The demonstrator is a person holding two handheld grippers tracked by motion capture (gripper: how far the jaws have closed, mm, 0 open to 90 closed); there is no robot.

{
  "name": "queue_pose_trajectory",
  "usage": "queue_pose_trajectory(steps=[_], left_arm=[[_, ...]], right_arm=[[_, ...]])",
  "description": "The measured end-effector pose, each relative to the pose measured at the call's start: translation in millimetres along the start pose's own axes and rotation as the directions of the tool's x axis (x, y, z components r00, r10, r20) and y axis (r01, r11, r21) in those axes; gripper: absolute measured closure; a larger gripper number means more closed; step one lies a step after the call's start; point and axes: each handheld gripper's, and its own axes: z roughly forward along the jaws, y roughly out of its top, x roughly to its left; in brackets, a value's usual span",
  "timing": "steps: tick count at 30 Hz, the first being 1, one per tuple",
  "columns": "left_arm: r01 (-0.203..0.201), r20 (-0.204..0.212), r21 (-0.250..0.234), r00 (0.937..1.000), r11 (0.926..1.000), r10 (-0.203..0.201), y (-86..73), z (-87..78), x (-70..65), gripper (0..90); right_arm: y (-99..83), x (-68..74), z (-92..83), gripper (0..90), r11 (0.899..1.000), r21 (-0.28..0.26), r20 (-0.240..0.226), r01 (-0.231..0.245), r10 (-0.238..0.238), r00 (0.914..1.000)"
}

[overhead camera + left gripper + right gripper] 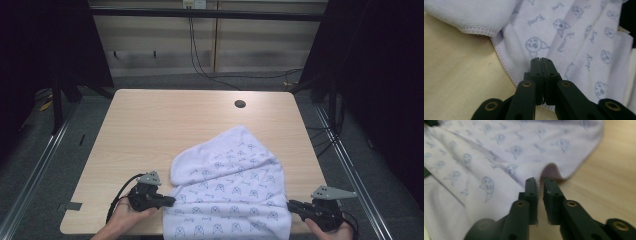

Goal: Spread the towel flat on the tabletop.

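A white towel (230,190) printed with small blue cat faces lies rumpled on the near right part of the wooden table (165,120), its far part folded over. My left gripper (172,201) is at the towel's left edge. In the left gripper view its jaws (541,60) are pressed together on the stitched hem of the towel (579,37). My right gripper (290,204) is at the towel's right edge. In the right gripper view its jaws (540,180) stand a narrow slit apart, with a puckered bit of the towel's (499,150) hem pinched between them.
A round cable hole (240,104) is in the table's far right part. Black cables (200,60) hang behind the far edge. The towel's near edge reaches the table's front edge. Bare wood (456,75) lies left of the towel and also beside it (614,182).
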Motion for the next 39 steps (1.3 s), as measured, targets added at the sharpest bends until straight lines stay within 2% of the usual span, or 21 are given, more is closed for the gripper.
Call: queue_pose_trajectory(steps=[1, 3, 4, 7, 11, 14, 17, 21, 22, 24, 25, 26, 27, 28, 29, 32, 33, 34, 35, 37, 39], left_arm=[[0.008, 0.013, -0.001, 0.9999, 1.0, -0.008, -1.7, -1.1, 0.2, 86.8], [-0.003, 0.016, -0.009, 0.9999, 1.0, 0.003, -2.1, -3.9, 0.0, 83.3], [-0.004, 0.024, -0.029, 0.9997, 0.9996, 0.004, -0.9, -4.9, 1.8, 81.2], [-0.004, -0.007, -0.082, 1.0, 0.9966, 0.004, 7.9, -8.5, 10.0, 74.2], [0.02, -0.049, -0.19, 0.9983, 0.9816, -0.03, 21.9, -16.8, 28.9, 70.7], [0.081, -0.077, -0.247, 0.9917, 0.9656, -0.103, 30.0, -18.1, 47.1, 64.9], [0.138, -0.13, -0.224, 0.9768, 0.9648, -0.17, 32.2, -11.0, 65.2, 56.5], [0.173, -0.121, -0.2, 0.9722, 0.9643, -0.2, 36.6, -0.3, 76.7, 53.5], [0.168, -0.116, -0.184, 0.9746, 0.9684, -0.192, 37.0, 3.8, 77.2, 59.9], [0.126, -0.158, -0.171, 0.9754, 0.9772, -0.154, 37.6, 7.4, 73.2, 77.5], [0.121, -0.157, -0.176, 0.9763, 0.977, -0.149, 38.0, 7.3, 71.4, 85.2], [0.102, -0.173, -0.182, 0.9756, 0.978, -0.134, 38.8, 4.9, 68.5, 87.1], [0.098, -0.173, -0.194, 0.976, 0.9762, -0.132, 39.2, 3.7, 66.1, 87.8], [0.09, -0.156, -0.208, 0.9798, 0.9739, -0.124, 39.5, 0.3, 63.0, 88.1], [0.086, -0.145, -0.218, 0.9821, 0.9722, -0.12, 39.6, -1.6, 60.0, 88.1], [0.013, -0.133, -0.207, 0.9902, 0.9782, -0.042, 40.6, -3.6, 42.2, 88.1], [-0.002, -0.124, -0.199, 0.9921, 0.98, -0.023, 40.4, -2.8, 38.3, 88.1], [-0.025, -0.127, -0.19, 0.9919, 0.9814, 0.0, 40.6, -0.9, 32.1, 88.2], [-0.052, -0.132, -0.173, 0.9909, 0.9835, 0.029, 41.3, 1.2, 26.1, 88.1], [-0.081, -0.128, -0.17, 0.99, 0.9822, 0.059, 44.8, 4.7, 17.2, 88.1], [-0.093, -0.121, -0.186, 0.9901, 0.9781, 0.071, 51.3, 7.6, 10.2, 88.2]], right_arm=[[-3.6, -1.7, -1.1, 76.6, 1.0, 0.012, -0.008, -0.023, 0.023, 0.9997], [-5.7, -1.6, -2.7, 72.2, 1.0, 0.021, 0.031, -0.009, 0.008, 0.9995], [-5.2, -1.9, -3.2, 70.7, 1.0, 0.01, 0.028, -0.007, 0.007, 0.9996], [4.6, -4.9, -0.8, 67.6, 0.999, -0.046, 0.019, 0.007, -0.006, 0.9998], [24.4, -5.7, 13.4, 66.2, 0.996, -0.074, -0.025, 0.048, -0.05, 0.9985], [39.9, -4.8, 33.2, 64.9, 0.993, -0.072, -0.08, 0.094, -0.1, 0.9918], [54.9, -1.2, 59.7, 64.0, 0.991, -0.053, -0.132, 0.122, -0.129, 0.9828], [68.1, 5.5, 90.8, 63.2, 0.986, -0.009, -0.149, 0.169, -0.168, 0.9743], [69.9, 7.9, 97.0, 63.0, 0.985, 0.003, -0.158, 0.17, -0.168, 0.973], [71.0, 12.9, 105.6, 63.9, 0.982, 0.025, -0.155, 0.188, -0.182, 0.9709], [69.3, 15.2, 108.2, 67.2, 0.982, 0.034, -0.175, 0.185, -0.177, 0.9686], [67.6, 16.4, 109.3, 72.9, 0.981, 0.043, -0.182, 0.19, -0.18, 0.9667], [63.4, 20.1, 109.2, 74.5, 0.976, 0.05, -0.172, 0.213, -0.201, 0.9642], [57.5, 23.4, 103.7, 81.1, 0.976, 0.061, -0.18, 0.21, -0.196, 0.9638], [57.5, 23.4, 103.7, 81.1, 0.976, 0.061, -0.18, 0.21, -0.196, 0.9638], [46.2, 26.8, 92.9, 86.3, 0.978, 0.074, -0.191, 0.197, -0.18, 0.965], [40.7, 30.2, 87.2, 86.9, 0.975, 0.083, -0.205, 0.206, -0.185, 0.9611], [36.6, 33.2, 83.6, 87.2, 0.975, 0.087, -0.217, 0.203, -0.18, 0.9594], [26.9, 40.6, 74.0, 87.4, 0.97, 0.107, -0.252, 0.219, -0.187, 0.9495], [22.7, 44.2, 69.7, 87.0, 0.967, 0.116, -0.262, 0.229, -0.193, 0.9457], [18.1, 48.7, 63.2, 80.6, 0.966, 0.112, -0.266, 0.232, -0.196, 0.9439]])
